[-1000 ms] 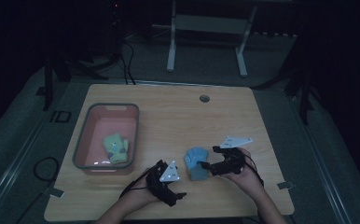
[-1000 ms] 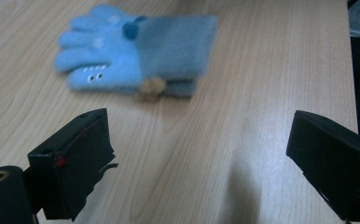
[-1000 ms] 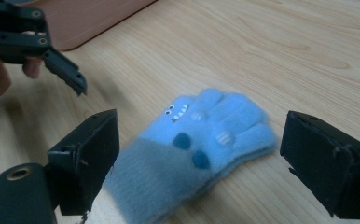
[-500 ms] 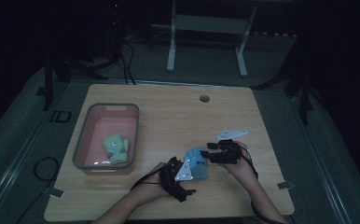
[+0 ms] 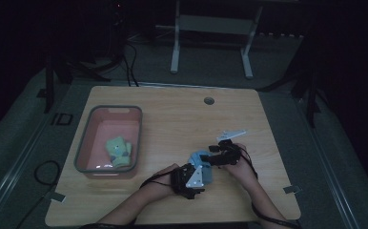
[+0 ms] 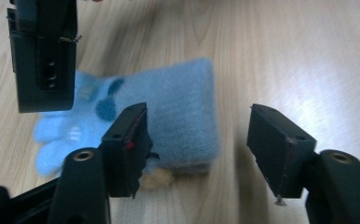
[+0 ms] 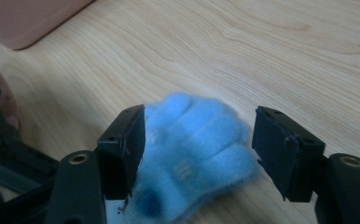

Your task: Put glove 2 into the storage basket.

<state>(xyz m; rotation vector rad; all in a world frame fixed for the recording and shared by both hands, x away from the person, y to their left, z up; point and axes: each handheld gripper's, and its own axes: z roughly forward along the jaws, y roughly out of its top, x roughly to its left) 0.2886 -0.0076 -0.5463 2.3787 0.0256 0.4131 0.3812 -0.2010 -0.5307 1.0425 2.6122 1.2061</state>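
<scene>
Both hands have drawn together over the blue glove point(image 5: 202, 158) on the near right part of the table. The left gripper point(image 6: 199, 144) has slid right to the glove's cuff, its jaws closing around that end without both pads pressing it. The right gripper point(image 7: 199, 151) has come down left onto the glove's fingers, its jaws reopening, the glove loose between them.

On the tabletop point(image 5: 172, 114) there is one pink bin point(image 5: 84, 143), and in it lies one green glove point(image 5: 118, 151). Near the front edge lies one light blue glove point(image 5: 202, 156). There are two tongs, the left tongs point(image 5: 199, 180) and the right tongs point(image 5: 215, 160), and one round hole point(image 5: 209, 100) in the tabletop.
</scene>
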